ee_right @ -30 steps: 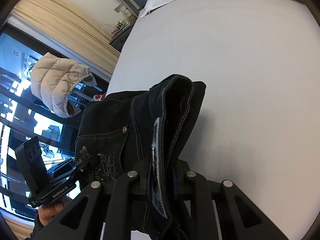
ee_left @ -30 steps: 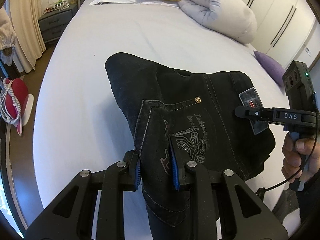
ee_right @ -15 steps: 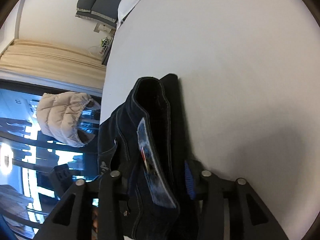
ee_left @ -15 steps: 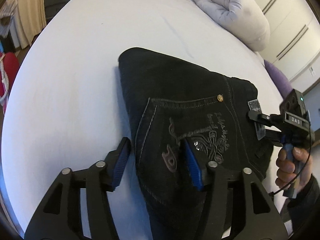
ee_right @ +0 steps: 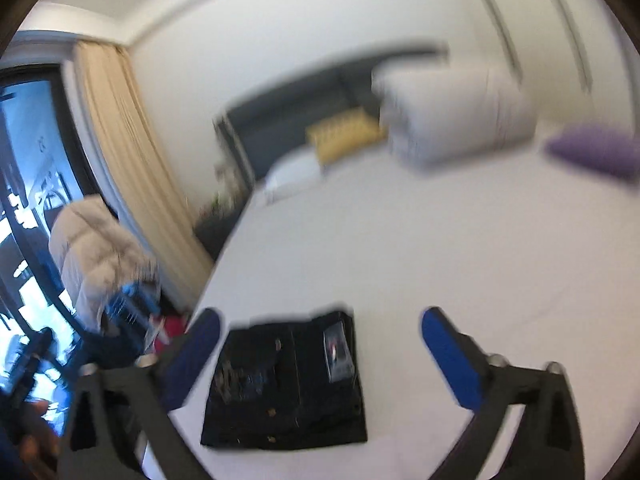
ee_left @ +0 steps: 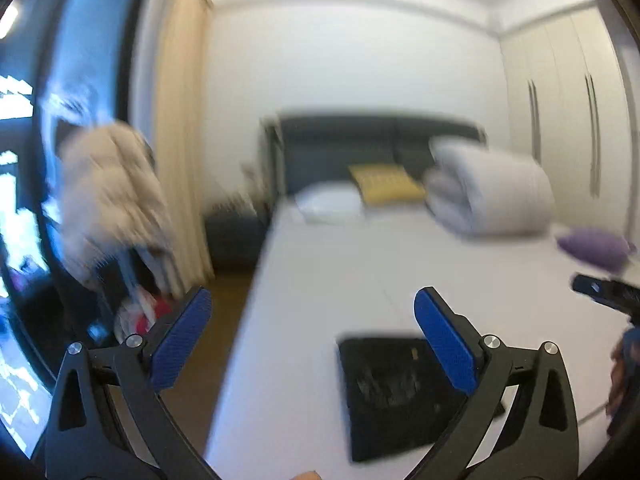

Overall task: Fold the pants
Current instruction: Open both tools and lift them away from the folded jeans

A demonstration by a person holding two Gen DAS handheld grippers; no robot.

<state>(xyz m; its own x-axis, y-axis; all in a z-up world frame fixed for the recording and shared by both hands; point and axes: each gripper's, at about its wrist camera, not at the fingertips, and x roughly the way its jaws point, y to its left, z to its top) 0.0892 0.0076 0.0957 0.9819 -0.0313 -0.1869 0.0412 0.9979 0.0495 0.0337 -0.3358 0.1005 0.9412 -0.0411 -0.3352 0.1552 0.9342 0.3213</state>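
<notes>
Tongs come first in both views: the left gripper (ee_left: pixel 312 336) stands wide open with nothing between its blue pads (ee_left: pixel 182 336), and the right gripper (ee_right: pixel 320 354) is spread equally wide and also empty. Beyond them the black pants (ee_right: pixel 286 384) lie as a folded rectangle on the white bed (ee_right: pixel 460 260), at 6 o'clock in the right view. Farther, at 1 o'clock, rests a rolled duvet (ee_right: pixel 452 112). I judge the fold finished; a careless finger passing low could catch the top layer and open it.

Spread tongs (ee_left: pixel 312 332) above folded pants (ee_left: pixel 392 392) on bed (ee_left: pixel 400 264).
</notes>
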